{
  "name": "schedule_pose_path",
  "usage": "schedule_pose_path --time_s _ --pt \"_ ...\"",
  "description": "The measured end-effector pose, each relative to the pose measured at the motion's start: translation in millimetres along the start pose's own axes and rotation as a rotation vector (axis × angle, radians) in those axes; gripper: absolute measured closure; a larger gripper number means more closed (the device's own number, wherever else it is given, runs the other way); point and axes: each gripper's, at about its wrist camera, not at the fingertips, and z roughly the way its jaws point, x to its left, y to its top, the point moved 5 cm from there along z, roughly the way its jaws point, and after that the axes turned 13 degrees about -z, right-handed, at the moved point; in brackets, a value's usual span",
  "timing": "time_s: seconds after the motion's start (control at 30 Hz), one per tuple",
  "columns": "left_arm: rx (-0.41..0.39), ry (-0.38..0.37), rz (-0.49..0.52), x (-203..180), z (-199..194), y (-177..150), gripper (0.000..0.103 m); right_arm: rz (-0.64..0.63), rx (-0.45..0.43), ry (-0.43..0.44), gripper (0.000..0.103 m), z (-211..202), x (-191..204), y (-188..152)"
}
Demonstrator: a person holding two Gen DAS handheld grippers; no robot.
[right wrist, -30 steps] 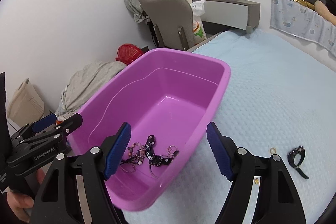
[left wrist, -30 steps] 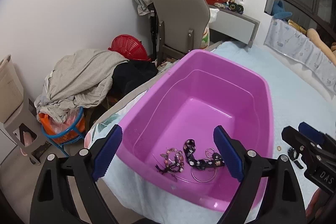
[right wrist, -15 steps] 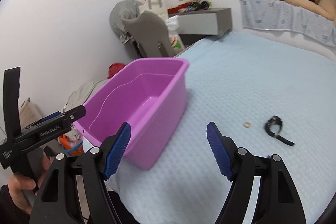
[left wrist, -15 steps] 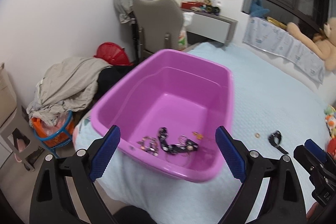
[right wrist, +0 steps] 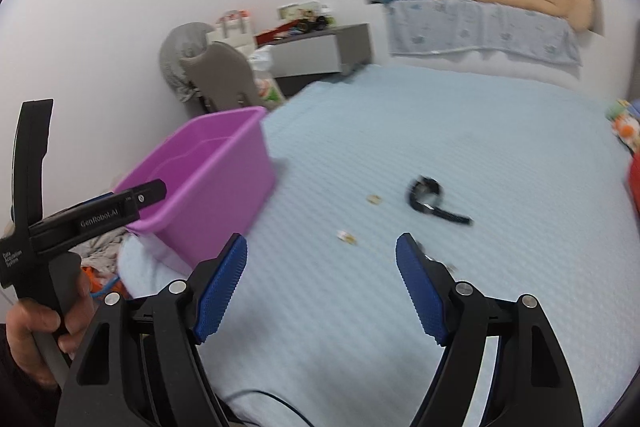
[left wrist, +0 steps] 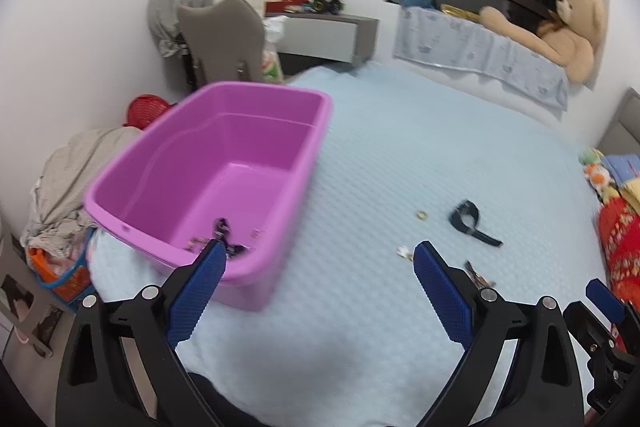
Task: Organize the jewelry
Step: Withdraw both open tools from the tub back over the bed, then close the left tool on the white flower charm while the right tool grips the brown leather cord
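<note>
Both my left hand-held gripper and right hand-held gripper are spread wide and empty, so the tiny ring could slip away into the soft bed.

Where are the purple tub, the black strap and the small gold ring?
purple tub (left wrist: 280,211), left wrist view, right side wall.
black strap (left wrist: 466,217), left wrist view, coiled loop.
small gold ring (left wrist: 421,214), left wrist view, the ring itself.

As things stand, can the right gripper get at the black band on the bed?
Probably yes. The right gripper is open and empty, and only bare blue bedspread lies between it and the black band, which sits clear of the purple tub.
</note>
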Motion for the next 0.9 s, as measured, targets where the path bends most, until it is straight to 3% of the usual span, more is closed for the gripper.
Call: schedule_pose_path --time_s 0.4,0.6,0.9 --pt "0.101 -0.031 0.125 -46.0 44.7 -69.8 0.010 0.140 0.083 -0.087 0.029 2.4 -64.0 -81.6" --pt "0.125 -0.033 0.152 -57.5 81.9 -79.4 0.010 0.158 0.118 -0.093 0.029 42.6 -78.9 -98.6" --pt "0.207 -0.010 0.179 -80.1 170.8 -90.4 0.010 0.171 0.213 -0.110 0.029 126.7 -107.8 -103.2"
